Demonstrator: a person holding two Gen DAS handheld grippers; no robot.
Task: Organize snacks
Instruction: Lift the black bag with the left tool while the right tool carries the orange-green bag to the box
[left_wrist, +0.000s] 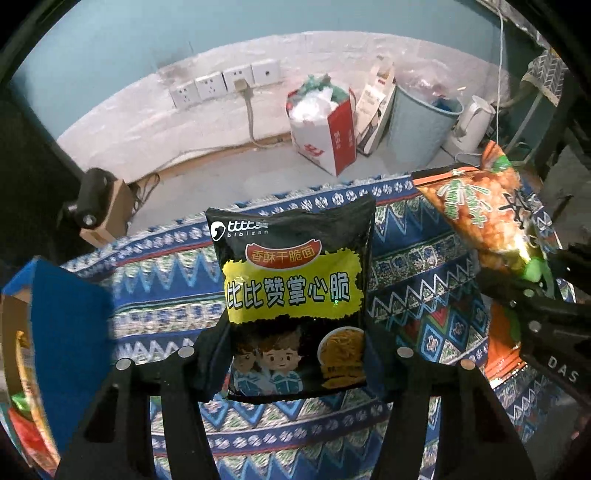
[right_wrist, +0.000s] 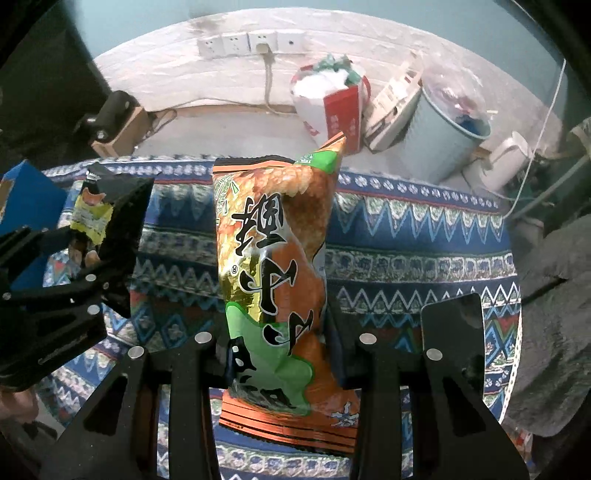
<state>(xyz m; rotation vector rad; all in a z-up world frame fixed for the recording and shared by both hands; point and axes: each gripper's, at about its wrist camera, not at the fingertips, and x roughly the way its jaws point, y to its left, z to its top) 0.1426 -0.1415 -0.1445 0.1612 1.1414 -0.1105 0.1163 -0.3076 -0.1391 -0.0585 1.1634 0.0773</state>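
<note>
The left gripper (left_wrist: 295, 354) has its fingers (left_wrist: 210, 354) pressed on the lower sides of a black crispy-noodle snack packet (left_wrist: 291, 295) with a yellow label, which stands upright between them, raised above the counter (left_wrist: 424, 266) and its blue patterned tablecloth (left_wrist: 155, 280). The right gripper (right_wrist: 280, 354) has its fingers (right_wrist: 343, 354) narrowed on the lower part of an orange and green snack bag (right_wrist: 277, 258), which is creased and twisted and also held clear of the tablecloth. In the right wrist view the left gripper and the edge of its black packet show to the left of the orange bag; in the left wrist view the orange bag is to the right of the black packet. A blue box (left_wrist: 70, 332) stands at the left end of the counter. On the floor beyond the counter are a red and white paper bag (left_wrist: 325, 125), a light blue bin (left_wrist: 421, 122) and a white kettle (left_wrist: 472, 118), below a row of wall sockets (left_wrist: 225, 83).
</note>
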